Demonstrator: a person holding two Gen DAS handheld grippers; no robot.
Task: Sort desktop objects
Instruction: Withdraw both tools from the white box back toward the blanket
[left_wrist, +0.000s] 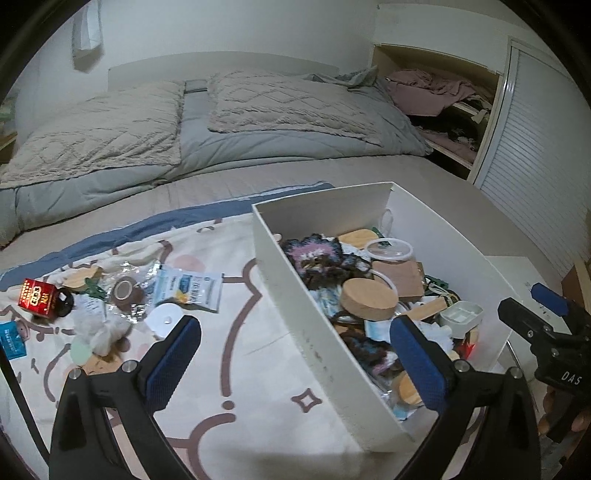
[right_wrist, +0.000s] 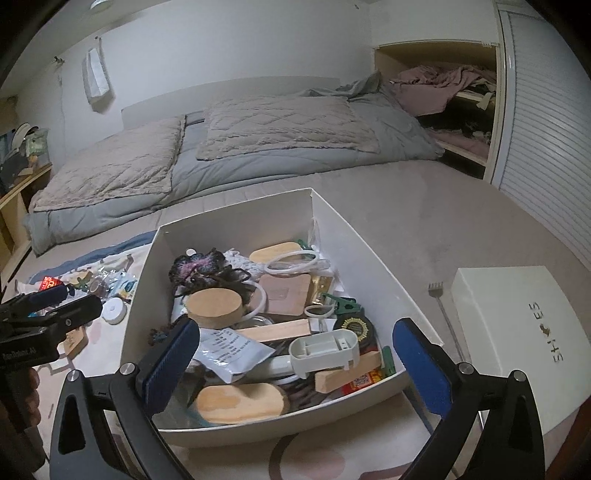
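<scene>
A white open box (right_wrist: 236, 218) stands on a patterned cloth on a bed. It holds several items: a cork lid (right_wrist: 214, 302), a wooden oval (right_wrist: 240, 402), a white plastic tray (right_wrist: 325, 347), a paper packet (right_wrist: 229, 347) and a dark crochet piece (right_wrist: 203, 269). My right gripper (right_wrist: 295, 354) hangs open over the box's near end, nothing between its fingers. My left gripper (left_wrist: 295, 350) is open astride the box's left wall (left_wrist: 295, 295), touching nothing. Left of the box, loose things lie on the cloth: a red carton (left_wrist: 37, 302), a tape roll (left_wrist: 125, 291), a blue-white sachet (left_wrist: 192, 288) and a white disc (left_wrist: 166, 317).
A white lid marked SHOES (right_wrist: 517, 332) lies right of the box, with a small metal rake (right_wrist: 443, 314) beside it. Pillows and a grey quilt (left_wrist: 221, 147) fill the far bed. An open closet (left_wrist: 443, 103) is at the back right. A hand holds each gripper.
</scene>
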